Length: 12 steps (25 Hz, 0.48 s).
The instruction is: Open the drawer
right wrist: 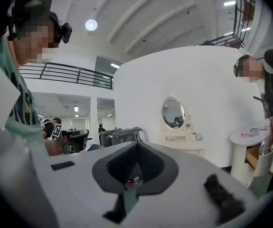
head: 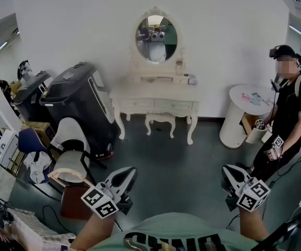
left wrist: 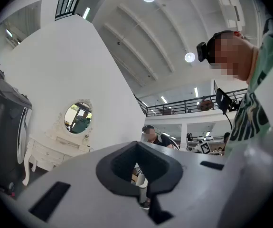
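Broadly, largest to smallest:

1. White wall (head: 87, 25). Far ahead of both tools; backs the furniture.
2. Dressing table (head: 155, 94). White, carved, curved legs, standing against the wall well ahead of both grippers, roughly between their lines of aim. It carries the task's thing.
3. Black bins (head: 79, 101). Two, ahead and to the left of the left tool, beside the table.
4. Bystander (head: 289, 109). Dark clothes, standing ahead and to the right of the right tool, holding a marked device.
5. Round side table (head: 244, 111). White, between the bystander and the dressing table.
6. Chair (head: 69, 153). Pale seat, just ahead-left of the left tool.
7. Oval mirror (head: 156, 37). Mounted above the table top.
8. Left gripper (head: 128, 172). Jaws together, nothing between them; held low near the body. Probably a carrying posture, since the table is out of reach.
9. Right gripper (head: 227, 172). Jaws likewise together and empty, held level with the other, pointing towards the table.
10. Drawer (head: 134, 104). Shallow white front under the table top, flush and closed, with a second front beside it. Any handle is too small to make out, and which front is meant cannot be told. Task judged not begun; an approach comes first.
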Tool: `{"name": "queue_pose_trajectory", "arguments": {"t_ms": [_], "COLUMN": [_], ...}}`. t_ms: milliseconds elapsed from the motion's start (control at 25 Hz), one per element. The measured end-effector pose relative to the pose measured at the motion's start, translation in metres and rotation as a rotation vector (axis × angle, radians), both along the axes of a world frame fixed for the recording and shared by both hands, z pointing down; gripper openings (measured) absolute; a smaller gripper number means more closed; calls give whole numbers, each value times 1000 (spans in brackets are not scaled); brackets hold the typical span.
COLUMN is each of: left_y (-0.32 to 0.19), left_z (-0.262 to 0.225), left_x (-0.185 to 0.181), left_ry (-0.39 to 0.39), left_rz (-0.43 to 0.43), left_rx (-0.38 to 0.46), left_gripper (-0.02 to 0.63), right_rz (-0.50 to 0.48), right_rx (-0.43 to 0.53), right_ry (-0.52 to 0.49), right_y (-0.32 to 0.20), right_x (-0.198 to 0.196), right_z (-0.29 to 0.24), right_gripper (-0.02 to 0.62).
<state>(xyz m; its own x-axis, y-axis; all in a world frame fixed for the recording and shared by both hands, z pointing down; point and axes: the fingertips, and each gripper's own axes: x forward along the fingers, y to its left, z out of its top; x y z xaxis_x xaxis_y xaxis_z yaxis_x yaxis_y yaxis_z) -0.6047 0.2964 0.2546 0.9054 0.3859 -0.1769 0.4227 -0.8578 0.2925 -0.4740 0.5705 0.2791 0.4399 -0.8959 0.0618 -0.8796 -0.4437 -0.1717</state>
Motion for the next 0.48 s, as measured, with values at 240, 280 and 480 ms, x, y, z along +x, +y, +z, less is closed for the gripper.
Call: {"name": "queue_pose_trajectory", "arguments": {"t_ms": [240, 280, 480], "left_y": [3, 3, 5], "left_z": [-6, -6, -4], "left_x": [-1, -1, -3], "left_ry": [11, 9, 0], "left_rz": [5, 2, -10], "left_rx": [17, 19, 13], "left_gripper": [-2, -2, -2], "right_rz": [6, 5, -6], "right_rx": [-4, -2, 4], "right_ry": [-1, -1, 5], "right_y": [3, 3, 5], "right_x": [3, 4, 5], "right_z": [-1, 0, 1], "right_gripper": [8, 8, 8]}}
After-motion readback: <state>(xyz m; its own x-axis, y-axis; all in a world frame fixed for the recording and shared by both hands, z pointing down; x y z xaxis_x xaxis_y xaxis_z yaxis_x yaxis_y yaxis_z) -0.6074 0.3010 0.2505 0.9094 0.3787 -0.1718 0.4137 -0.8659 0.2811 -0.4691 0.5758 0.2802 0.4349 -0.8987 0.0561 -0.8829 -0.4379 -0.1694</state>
